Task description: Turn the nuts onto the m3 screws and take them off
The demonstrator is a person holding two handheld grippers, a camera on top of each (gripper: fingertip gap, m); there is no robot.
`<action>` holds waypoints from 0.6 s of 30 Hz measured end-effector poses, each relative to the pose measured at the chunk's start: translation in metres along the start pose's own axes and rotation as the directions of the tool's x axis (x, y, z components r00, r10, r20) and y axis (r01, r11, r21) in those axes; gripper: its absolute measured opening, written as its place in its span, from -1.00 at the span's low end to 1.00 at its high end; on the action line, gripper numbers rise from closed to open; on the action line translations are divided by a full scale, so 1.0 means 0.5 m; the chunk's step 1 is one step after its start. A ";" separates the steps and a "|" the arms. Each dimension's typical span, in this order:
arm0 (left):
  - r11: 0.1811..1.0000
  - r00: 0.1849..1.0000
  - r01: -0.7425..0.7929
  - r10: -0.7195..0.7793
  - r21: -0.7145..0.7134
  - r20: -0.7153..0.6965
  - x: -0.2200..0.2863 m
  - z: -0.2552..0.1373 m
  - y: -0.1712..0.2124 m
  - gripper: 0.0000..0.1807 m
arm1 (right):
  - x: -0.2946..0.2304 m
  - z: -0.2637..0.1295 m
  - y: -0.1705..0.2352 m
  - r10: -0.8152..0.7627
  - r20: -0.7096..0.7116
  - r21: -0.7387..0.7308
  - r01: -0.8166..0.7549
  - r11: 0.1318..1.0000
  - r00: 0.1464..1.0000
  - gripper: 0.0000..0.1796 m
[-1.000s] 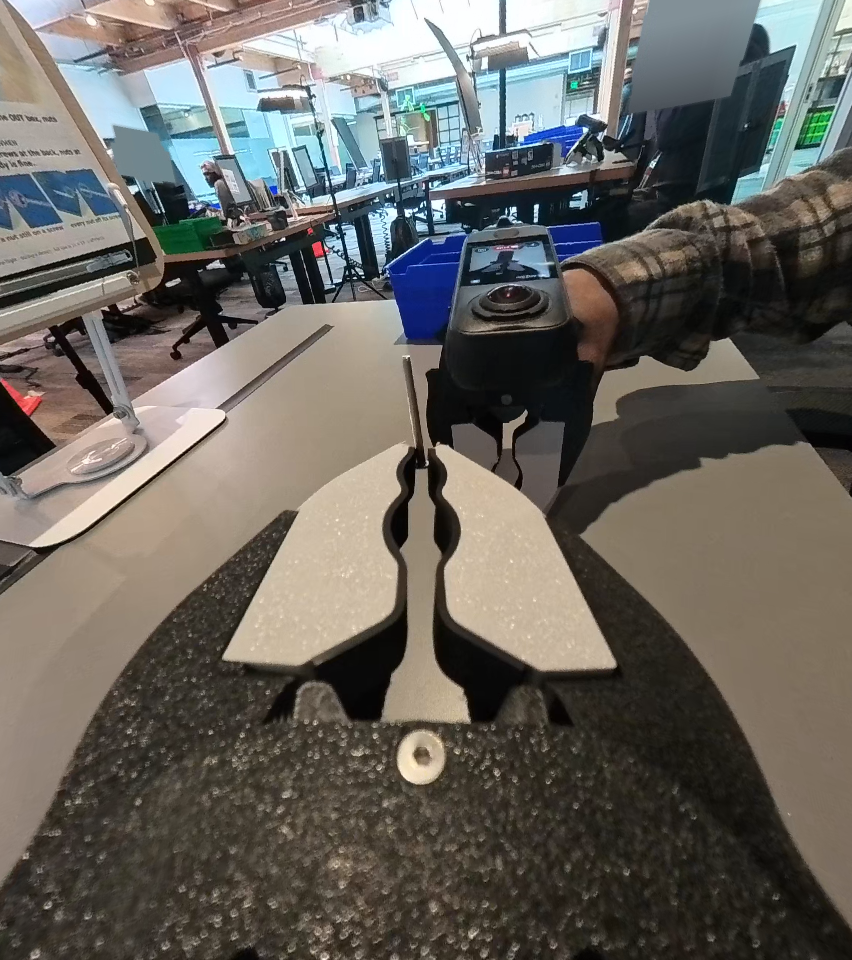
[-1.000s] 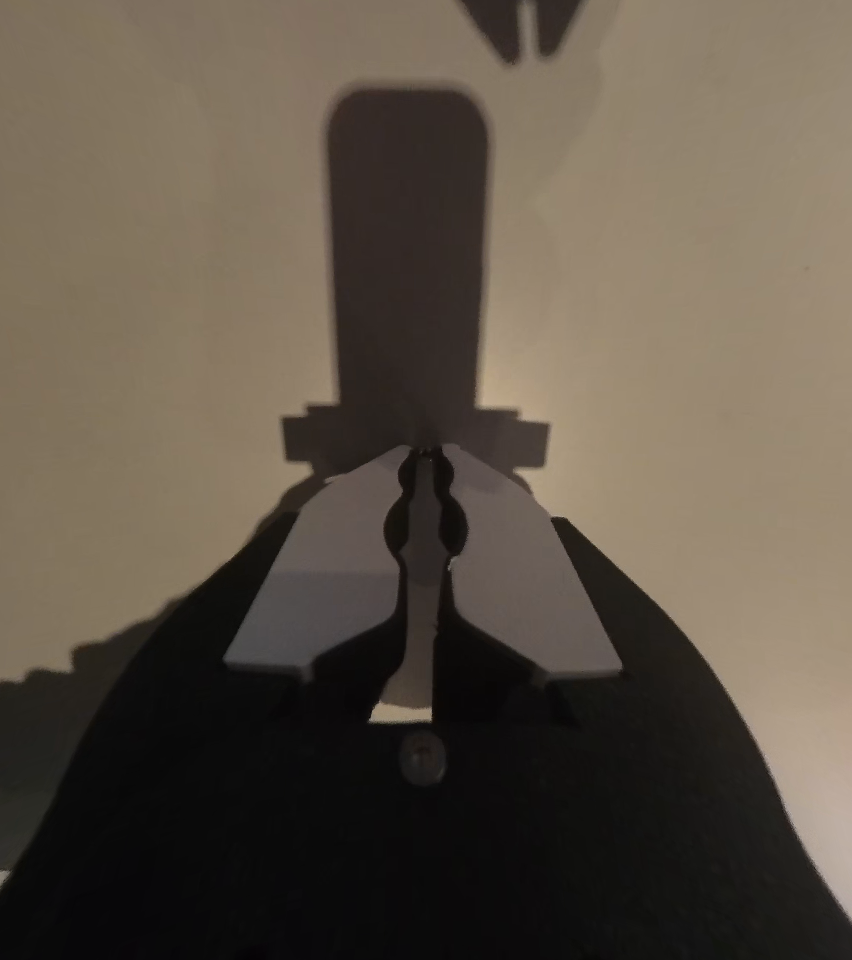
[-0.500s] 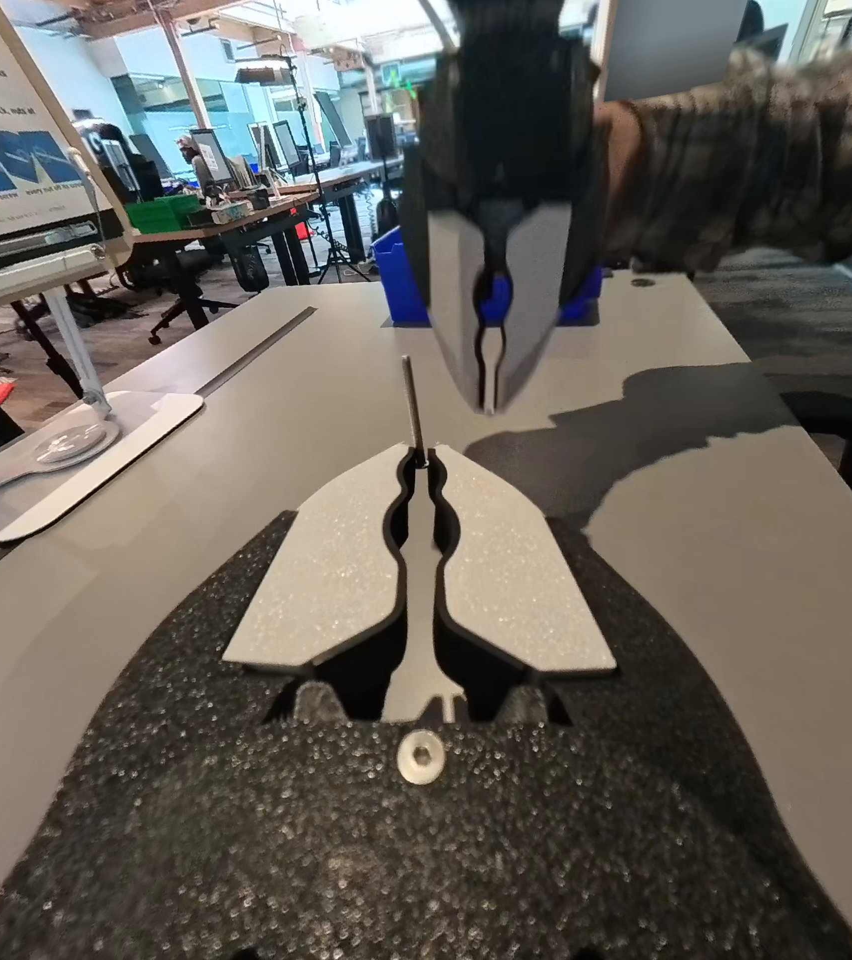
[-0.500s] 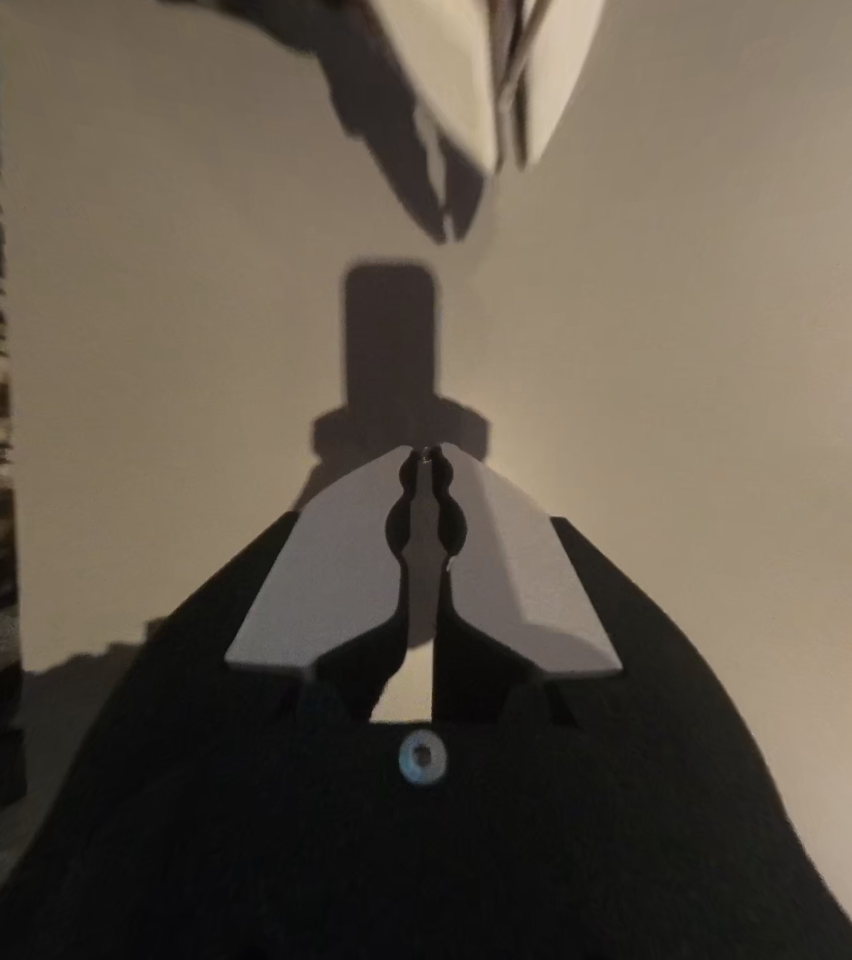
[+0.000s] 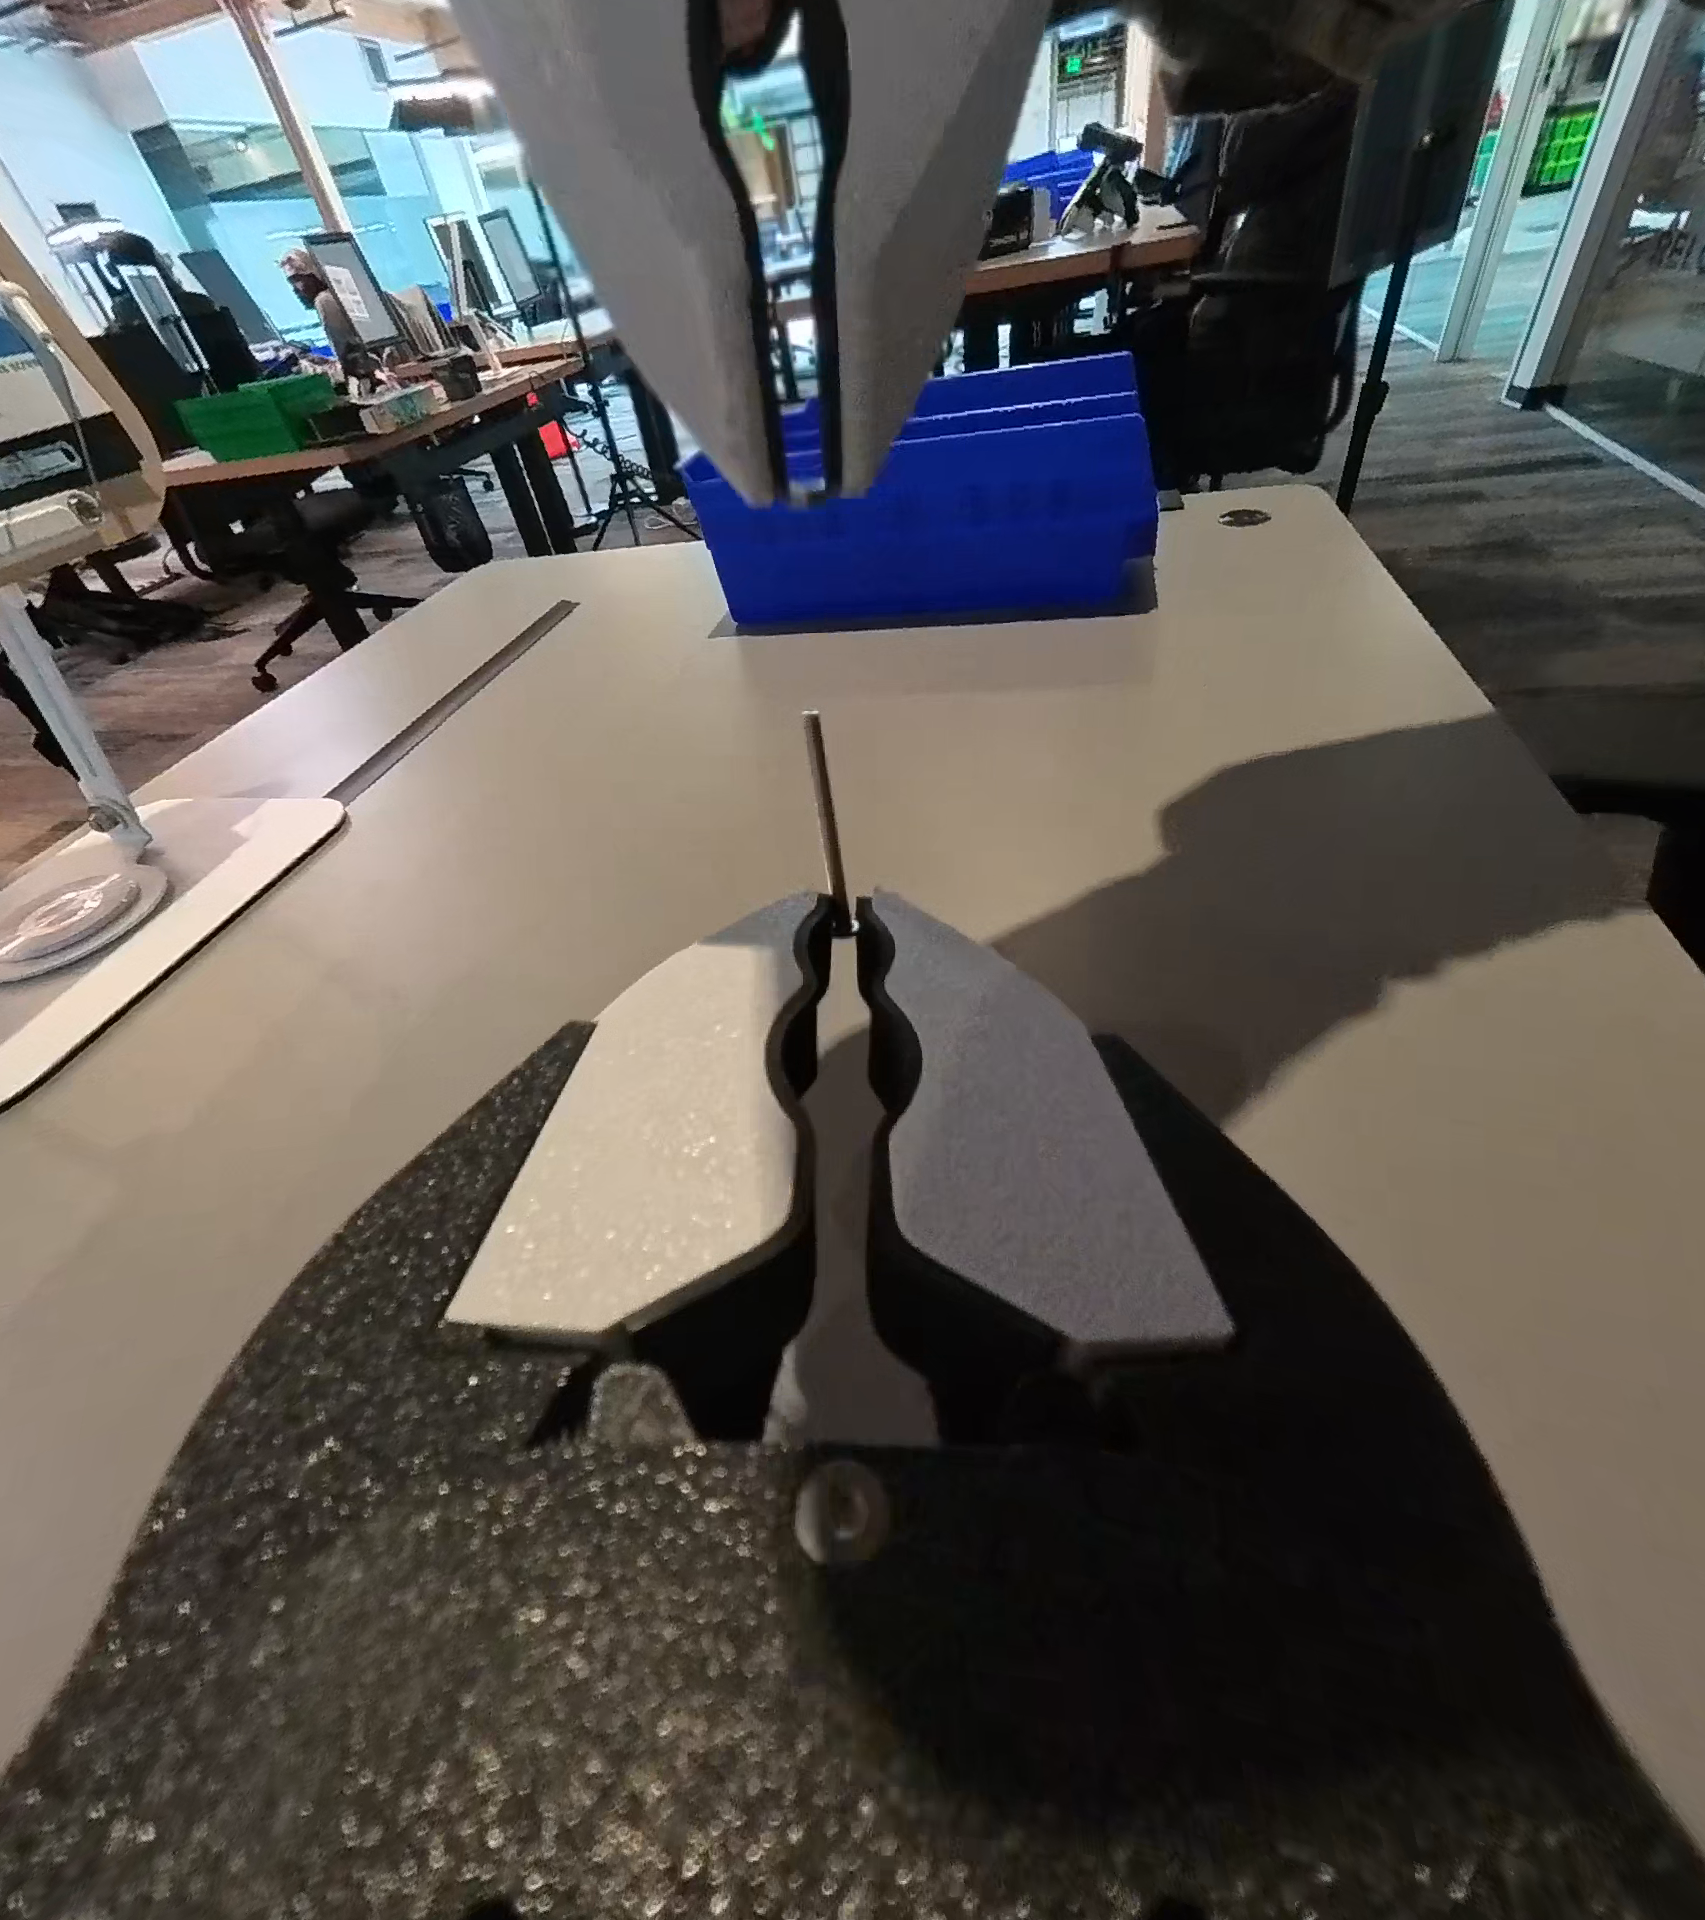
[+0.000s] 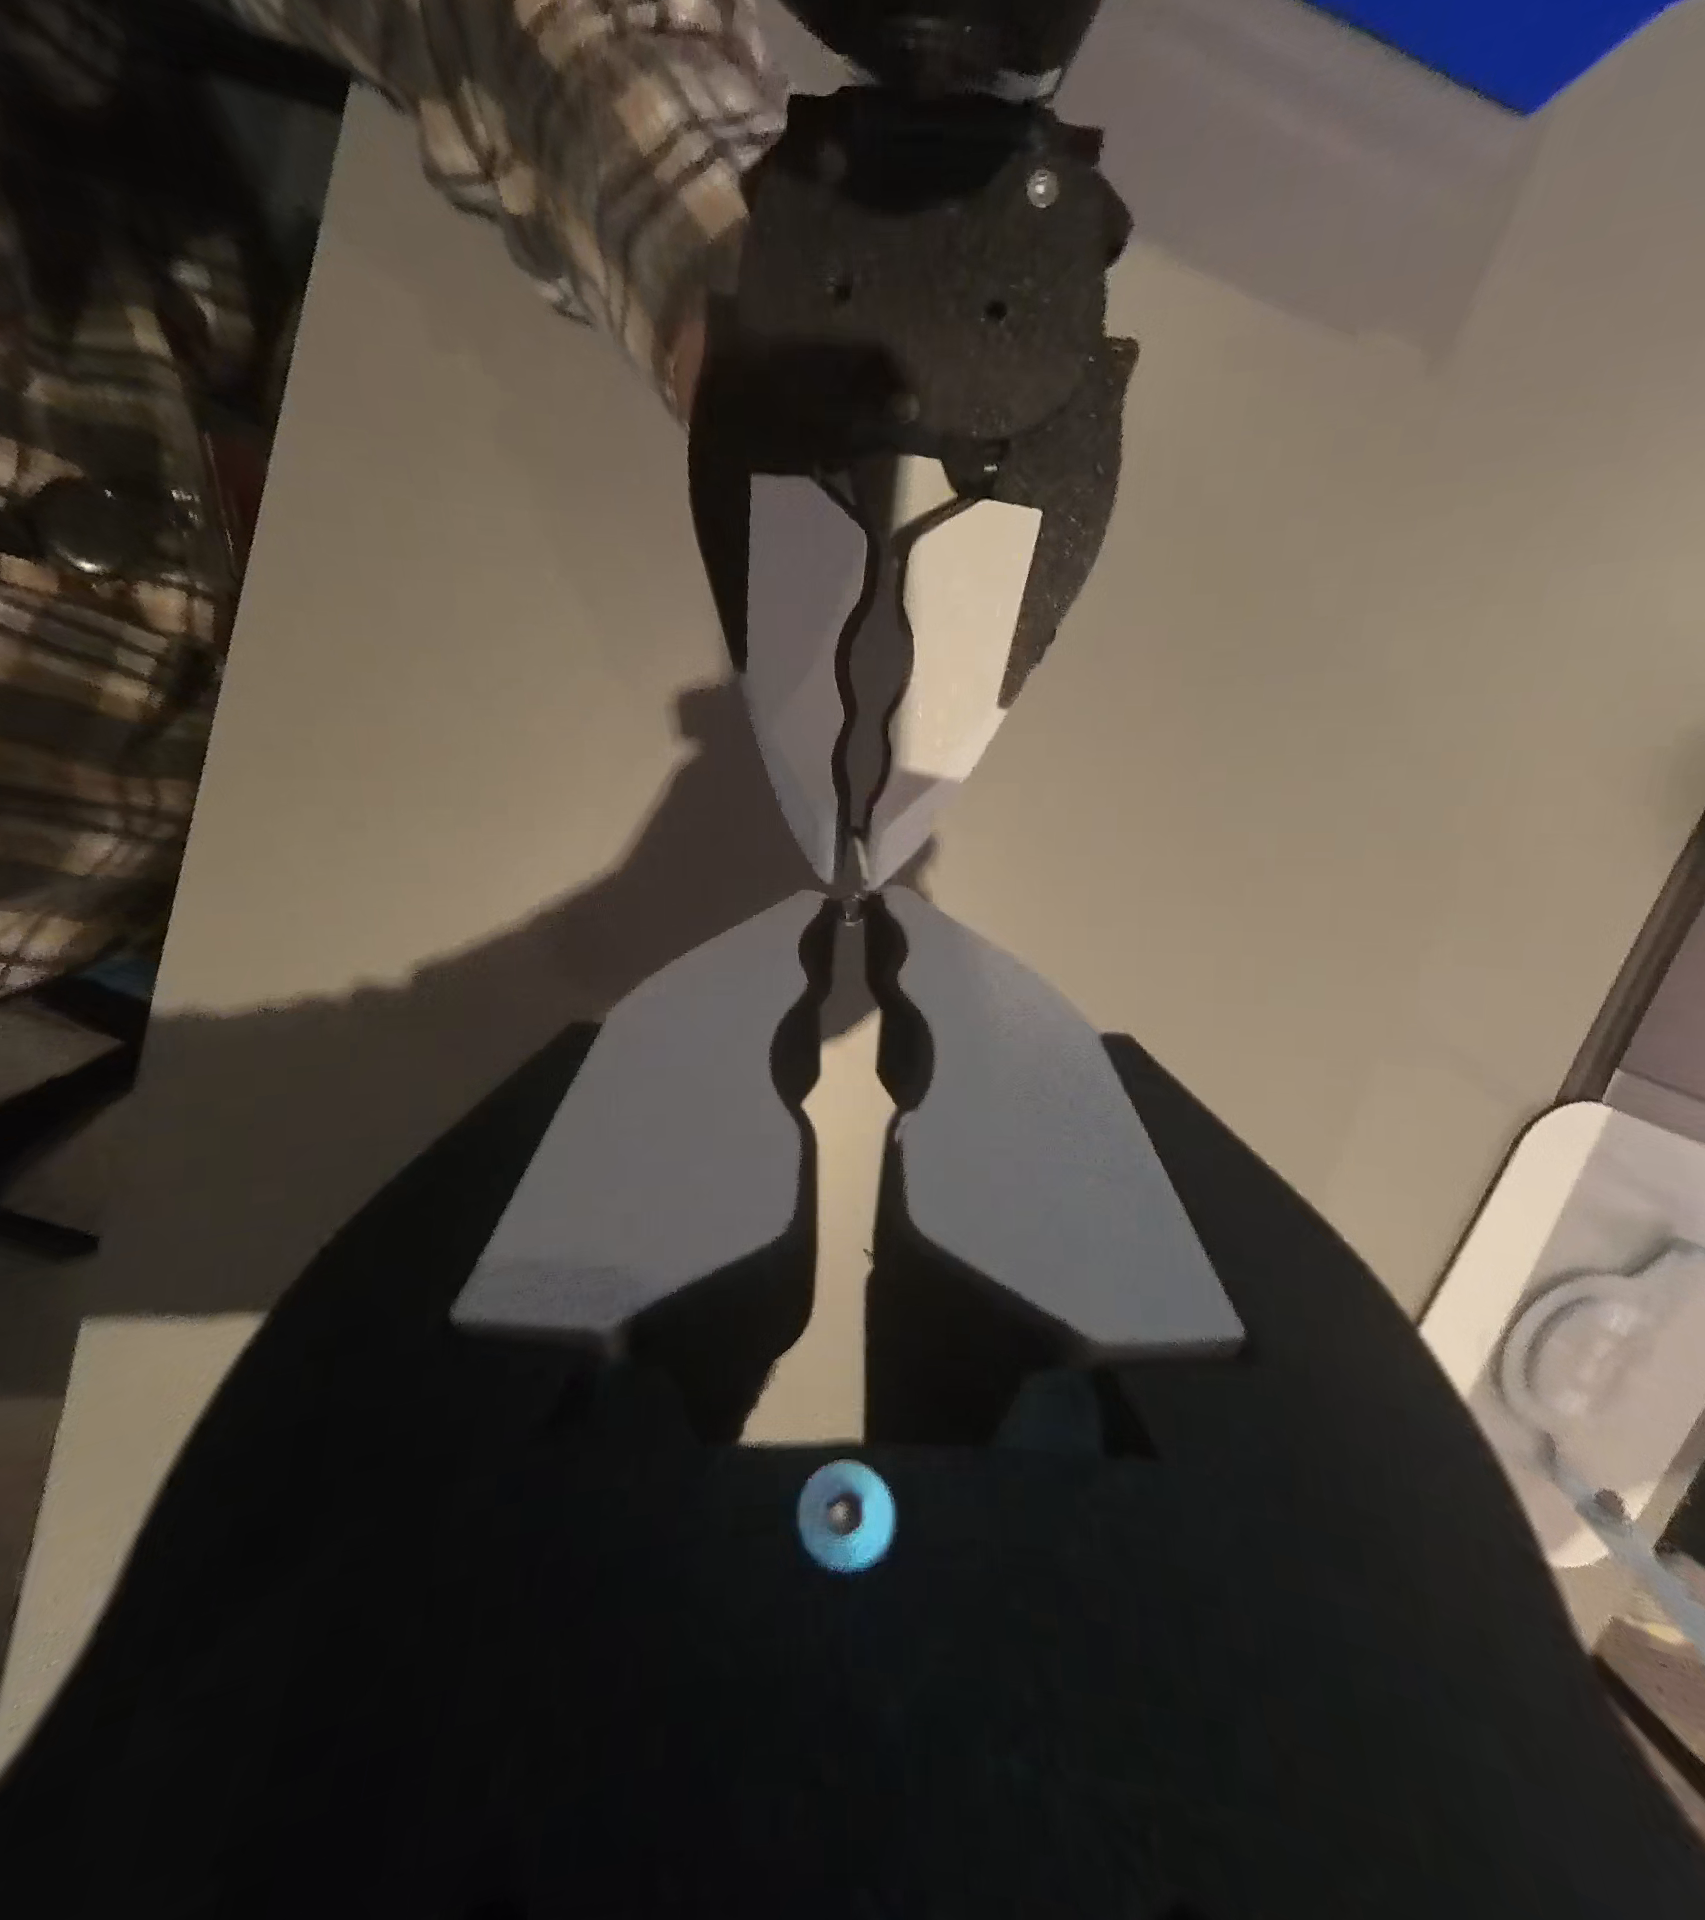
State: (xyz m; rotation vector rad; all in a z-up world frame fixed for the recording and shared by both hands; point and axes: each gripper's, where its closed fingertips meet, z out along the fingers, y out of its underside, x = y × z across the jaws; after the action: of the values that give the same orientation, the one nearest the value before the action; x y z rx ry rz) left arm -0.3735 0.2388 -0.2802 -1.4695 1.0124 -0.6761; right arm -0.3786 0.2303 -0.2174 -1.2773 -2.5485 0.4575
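Note:
My left gripper (image 5: 837, 916) is shut on the base of a thin metal M3 screw (image 5: 824, 810), which stands upright above the grey table (image 5: 1243, 675). My right gripper (image 5: 806, 488) hangs tips-down over the screw, with a gap between its tips and the screw's top. In the right wrist view my right gripper (image 6: 848, 909) is shut on a small nut (image 6: 848, 914) at its very tips. The left gripper (image 6: 853, 868) points back at it there, nearly tip to tip, and the screw (image 6: 859, 857) shows almost end-on.
Blue bins (image 5: 931, 551) stand at the table's far edge. A white stand base (image 5: 100, 904) with a slanted board sits at the left, and it also shows in the right wrist view (image 6: 1606, 1299). A plaid sleeve (image 6: 567, 135) holds the left gripper. The table edge drops off at the right. One gripper's finger ends stand about 7 cm off the other's.
My right gripper has lifted off the table and swung over the left gripper, so it now points down at the screw. The left gripper has kept its hold on the screw.

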 end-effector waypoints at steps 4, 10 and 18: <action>1.000 1.000 -0.009 0.008 0.013 0.007 -0.001 -0.005 -0.008 -0.96 | 0.000 0.026 -0.003 -0.035 0.038 -0.055 0.037 0.998 0.999 -0.94; 1.000 1.000 -0.014 0.013 0.022 0.014 -0.003 -0.009 -0.013 -0.96 | 0.007 0.038 -0.006 -0.049 0.047 -0.057 0.052 0.997 0.998 -0.94; 1.000 1.000 -0.014 0.014 0.025 0.015 -0.004 -0.011 -0.015 -0.96 | 0.013 0.032 0.001 -0.030 0.043 -0.030 0.031 0.999 0.999 -0.95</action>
State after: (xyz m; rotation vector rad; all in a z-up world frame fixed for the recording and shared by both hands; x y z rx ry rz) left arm -0.3776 0.2377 -0.2718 -1.4423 0.9979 -0.6649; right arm -0.3878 0.2335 -0.2317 -1.2500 -2.6164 0.4450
